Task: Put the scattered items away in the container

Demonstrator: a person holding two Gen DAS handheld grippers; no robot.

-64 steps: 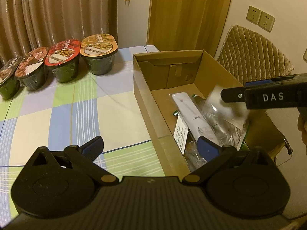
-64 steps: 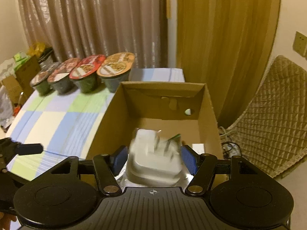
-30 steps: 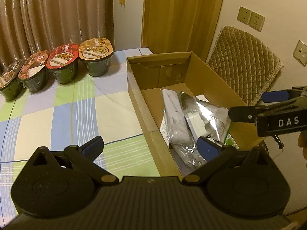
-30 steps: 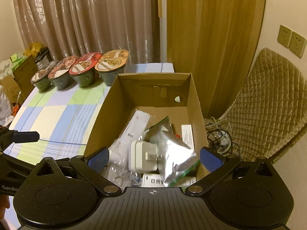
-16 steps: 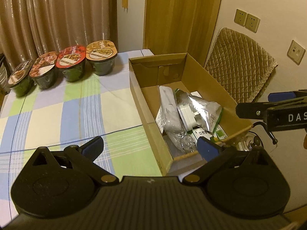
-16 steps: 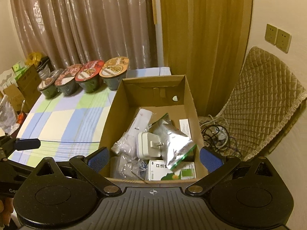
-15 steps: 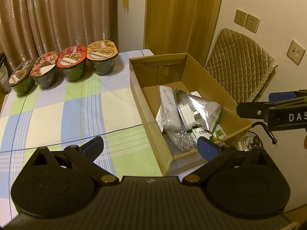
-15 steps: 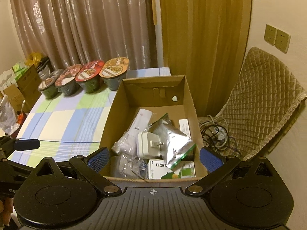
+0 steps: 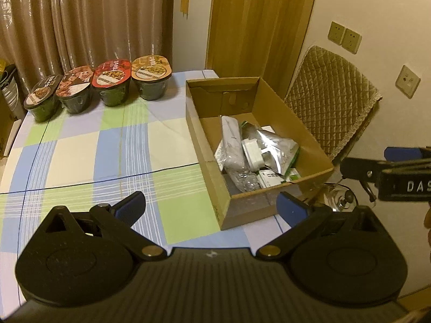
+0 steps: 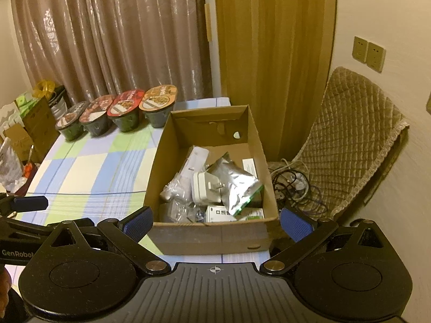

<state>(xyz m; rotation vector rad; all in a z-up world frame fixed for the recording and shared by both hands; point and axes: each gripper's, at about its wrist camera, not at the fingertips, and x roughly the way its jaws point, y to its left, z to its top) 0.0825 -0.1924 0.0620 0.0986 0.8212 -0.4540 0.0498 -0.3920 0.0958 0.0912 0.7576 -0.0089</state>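
An open cardboard box (image 9: 315,145) (image 10: 157,161) sits at the right end of the checked table. Inside lie a white plug adapter (image 9: 252,152) (image 10: 206,187), a silver foil pouch (image 9: 277,145) (image 10: 237,184), a long white packet (image 9: 230,140) (image 10: 195,161), clear bags and small green-white cartons (image 10: 234,213). My left gripper (image 9: 211,208) hangs open and empty above the table's near side, left of the box's front corner. My right gripper (image 10: 216,222) is open and empty, held back from the box's near wall.
Several sealed noodle bowls (image 9: 111,80) (image 10: 126,113) line the table's far edge before the curtain. A quilted chair (image 9: 331,107) (image 10: 350,145) stands right of the box, with tangled cables (image 10: 293,185) on the floor. Bags and cartons (image 10: 24,140) stand off the table's left end.
The right gripper let go of the white plug adapter into the box and opened wide. Both grippers then drew back and up, away from the box.
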